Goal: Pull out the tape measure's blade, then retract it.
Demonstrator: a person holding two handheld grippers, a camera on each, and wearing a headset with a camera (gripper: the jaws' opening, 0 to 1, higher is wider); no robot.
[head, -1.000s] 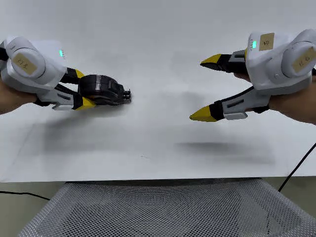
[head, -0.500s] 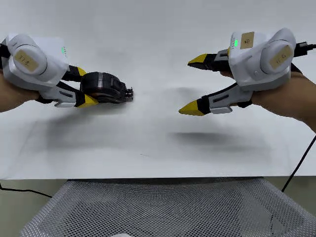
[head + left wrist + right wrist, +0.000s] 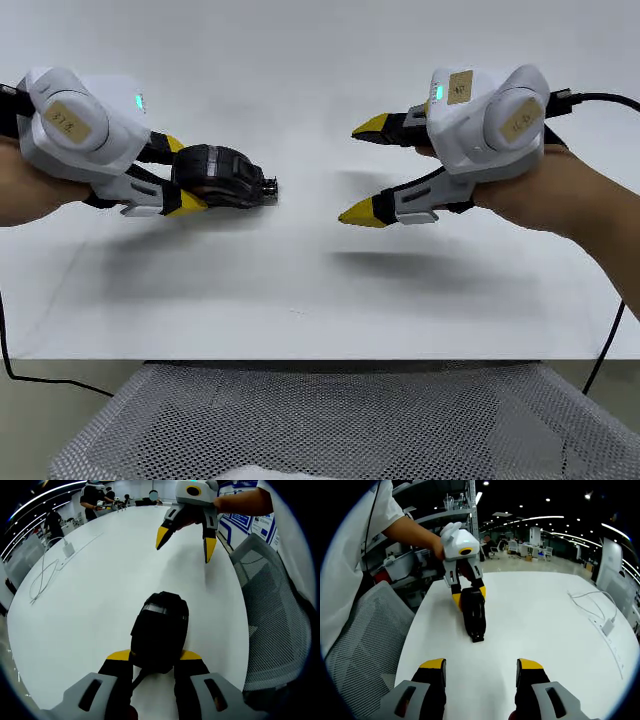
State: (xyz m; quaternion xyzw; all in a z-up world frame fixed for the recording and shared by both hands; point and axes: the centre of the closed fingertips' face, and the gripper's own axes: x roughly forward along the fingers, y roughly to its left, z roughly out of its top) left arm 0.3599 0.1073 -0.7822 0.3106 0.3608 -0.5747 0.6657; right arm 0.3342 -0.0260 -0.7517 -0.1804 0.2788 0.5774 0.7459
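Right tool (image 3: 360, 170), jaws wide & empty, has moved closer to tape measure (image 3: 225, 177) clamped in left tool (image 3: 186, 176); nothing pulled yet, blade hook (image 3: 268, 187) grab prob. next.

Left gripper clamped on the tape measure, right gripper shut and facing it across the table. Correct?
One thing is off: the right gripper is open, not shut. The right gripper view shows its two yellow-tipped jaws spread wide with bare table between them. The rest holds: the left gripper is clamped on the tape measure, and the right one faces it across the table.
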